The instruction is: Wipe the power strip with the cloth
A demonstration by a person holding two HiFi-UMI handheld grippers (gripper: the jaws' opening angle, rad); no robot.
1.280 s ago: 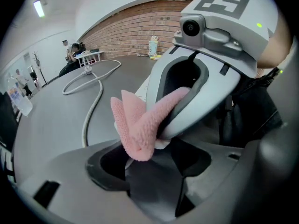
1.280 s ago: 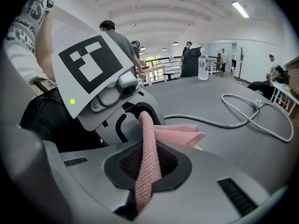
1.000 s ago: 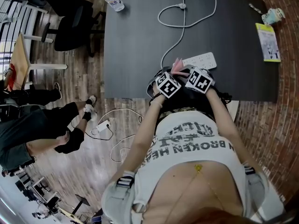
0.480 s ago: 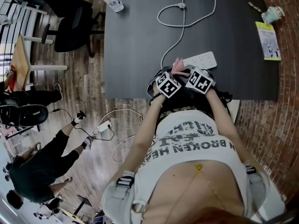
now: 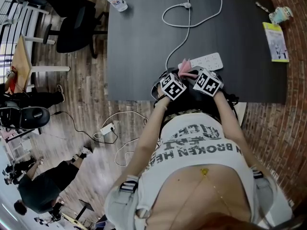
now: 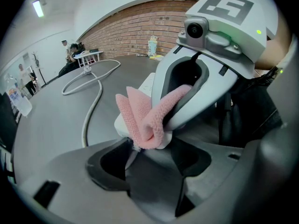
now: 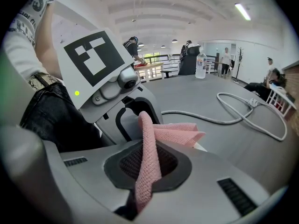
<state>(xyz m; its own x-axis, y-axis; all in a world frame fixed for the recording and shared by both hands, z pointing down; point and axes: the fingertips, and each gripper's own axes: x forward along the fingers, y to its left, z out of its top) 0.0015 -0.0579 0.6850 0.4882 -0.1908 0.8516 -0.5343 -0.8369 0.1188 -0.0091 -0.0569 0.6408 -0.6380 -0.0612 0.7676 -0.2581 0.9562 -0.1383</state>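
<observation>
A white power strip point(image 5: 207, 61) lies on the black table point(image 5: 144, 47), and its grey cord point(image 5: 182, 28) loops toward the far edge. A pink cloth point(image 5: 184, 69) is bunched at the strip's near-left end. Both grippers meet on it by the table's front edge. My left gripper point(image 5: 178, 78) is shut with the cloth's lower end point(image 6: 142, 134) at its tips. In the right gripper view the cloth point(image 7: 148, 162) runs down between my right gripper's point(image 5: 194, 75) shut jaws. The strip point(image 6: 148, 83) shows behind the cloth.
A water bottle point(image 5: 116, 0) stands at the table's far left corner. A yellow booklet point(image 5: 275, 43) and a small cup point(image 5: 280, 16) lie at the far right. An office chair point(image 5: 72, 23) sits left of the table. On the floor are another strip with cable point(image 5: 106, 128) and a person point(image 5: 43, 186).
Both grippers and the cloth have shifted slightly right and toward the strip. The person on the floor at left has moved away toward the lower left.
</observation>
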